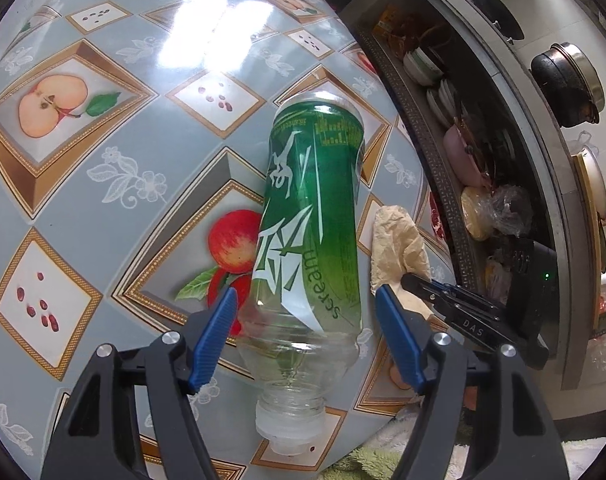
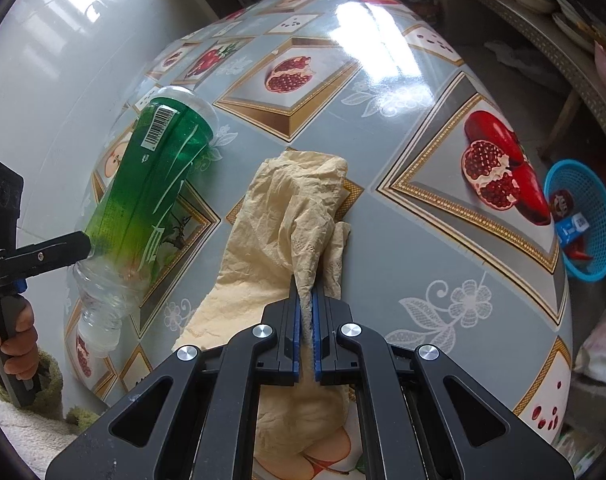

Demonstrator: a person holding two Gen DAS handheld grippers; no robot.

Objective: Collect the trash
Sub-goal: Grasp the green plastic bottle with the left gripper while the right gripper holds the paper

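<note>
1. The green bottle [image 1: 311, 216] lies on its side on the fruit-pattern table [image 1: 103, 168]. It looks empty, and it is the trash being picked up now.
2. Its long side runs from near to far in the left wrist view. The white cap [image 1: 289, 436] points back toward the left gripper [image 1: 307, 336], and the bottom points away across the table.
3. The left gripper's blue pads [image 1: 217, 340] are spread wide, one on each side of the bottle near its neck. There is a gap on both sides, so they are not squeezing it.
4. I think the next move is to close these fingers on the bottle's clear part and lift it.
5. Just beside the bottle lies a crumpled yellow tissue [image 2: 287, 216]. The right gripper [image 2: 308, 300] has its fingers pressed together, pinching a fold of it.
6. A blue basket [image 2: 583, 220] sits on the floor past the table's edge. It already has scraps in it, so the trash may go there.
</note>
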